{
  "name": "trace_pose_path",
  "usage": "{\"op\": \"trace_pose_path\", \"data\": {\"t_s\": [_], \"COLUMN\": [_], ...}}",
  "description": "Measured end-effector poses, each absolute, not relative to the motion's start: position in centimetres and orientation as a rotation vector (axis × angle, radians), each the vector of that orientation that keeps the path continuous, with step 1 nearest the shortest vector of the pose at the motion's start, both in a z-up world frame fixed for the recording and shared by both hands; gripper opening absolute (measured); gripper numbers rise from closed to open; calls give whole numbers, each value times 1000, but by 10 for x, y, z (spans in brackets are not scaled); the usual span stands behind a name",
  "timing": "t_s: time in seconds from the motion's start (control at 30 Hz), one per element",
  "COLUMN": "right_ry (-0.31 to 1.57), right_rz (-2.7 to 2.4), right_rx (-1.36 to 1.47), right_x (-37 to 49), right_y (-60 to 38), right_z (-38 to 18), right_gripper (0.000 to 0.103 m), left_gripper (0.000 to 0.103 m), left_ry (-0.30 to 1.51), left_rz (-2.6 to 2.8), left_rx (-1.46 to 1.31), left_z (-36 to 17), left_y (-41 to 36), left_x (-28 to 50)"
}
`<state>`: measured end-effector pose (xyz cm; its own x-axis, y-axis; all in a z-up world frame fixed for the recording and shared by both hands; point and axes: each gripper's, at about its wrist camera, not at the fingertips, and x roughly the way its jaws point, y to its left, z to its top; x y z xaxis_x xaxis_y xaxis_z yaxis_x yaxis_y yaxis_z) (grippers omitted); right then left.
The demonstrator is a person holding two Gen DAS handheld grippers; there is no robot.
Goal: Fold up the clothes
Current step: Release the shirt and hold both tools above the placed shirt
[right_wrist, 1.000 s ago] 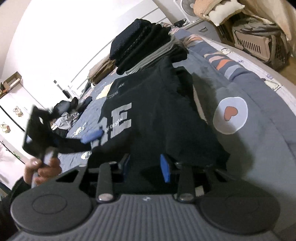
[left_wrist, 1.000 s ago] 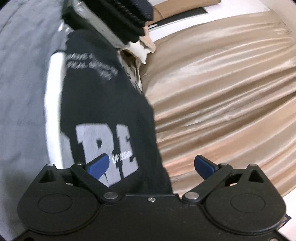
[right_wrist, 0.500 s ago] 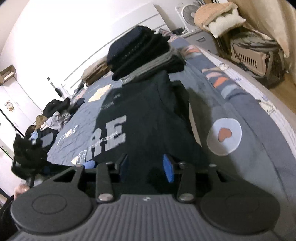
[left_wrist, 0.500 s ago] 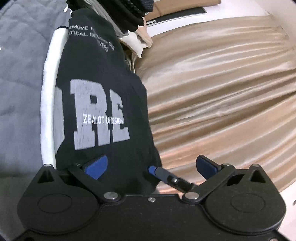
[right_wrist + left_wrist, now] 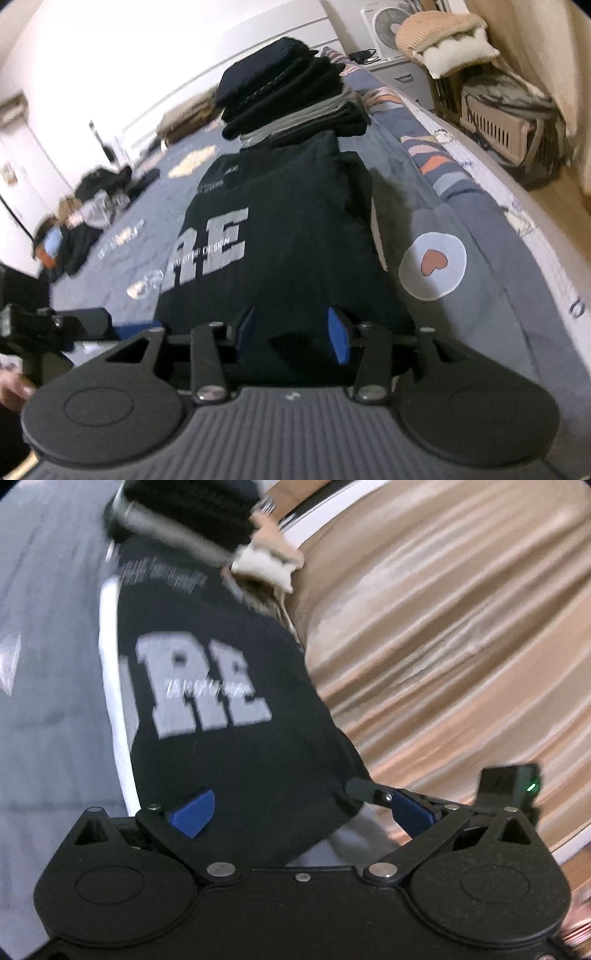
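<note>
A bedroom, and the stage is a bed (image 5: 491, 266) under a grey-blue quilt with a heart patch near its right edge, white wall behind. Far left in the right wrist view, a heap of dark clothes (image 5: 92, 206) sits well back on the quilt, and nearer the camera the left hand-held gripper (image 5: 88, 325) comes in low from that side, a hand (image 5: 13, 391) just visible at its grip. Centre stage: the black sweatshirt (image 5: 280, 236), folded into a long panel with grey block letters "RE" facing up, lying flat on the bed. At its far end, touching it, a stack of folded clothes (image 5: 288, 92) in black and grey. Right of the bed, a beige crate (image 5: 498, 122) on the floor.

The left wrist view is motion-blurred: left hand-held gripper (image 5: 299, 808) spread wide over the sweatshirt's (image 5: 229, 746) near hem, nothing between its blue pads. The right hand-held gripper (image 5: 291, 332) has its fingers part-way apart either side of the near hem; whether they pinch the cloth, cannot tell.
</note>
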<state>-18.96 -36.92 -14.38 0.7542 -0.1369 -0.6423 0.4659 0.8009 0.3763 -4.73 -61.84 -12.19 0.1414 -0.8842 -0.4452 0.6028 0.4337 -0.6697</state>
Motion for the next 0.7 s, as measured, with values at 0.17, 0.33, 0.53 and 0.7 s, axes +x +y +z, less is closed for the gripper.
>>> {"op": "trace_pose_path", "data": {"t_s": [0.17,0.33,0.53,0.7], "right_ry": [656,670,701,722], "right_rz": [-340,-386,-390,-402], "right_rx": [537,499,491,466], "right_x": [-188,-190,-194,-197], "right_y": [-359,-349,-340,-330], "right_z": [-130,-112,-91,-71], "right_gripper": [52,58,60,60], "left_gripper": [103,103,103,103], "left_ry": [813,749,781,807], "left_rz": [-1027,-899,-791,-749], "left_rx": [-160,64,134,169], "left_z": [-92,-64,-41,-27], "left_y": [-628,-637,-634,-626], "left_x": [-68,-92,-106,-117]}}
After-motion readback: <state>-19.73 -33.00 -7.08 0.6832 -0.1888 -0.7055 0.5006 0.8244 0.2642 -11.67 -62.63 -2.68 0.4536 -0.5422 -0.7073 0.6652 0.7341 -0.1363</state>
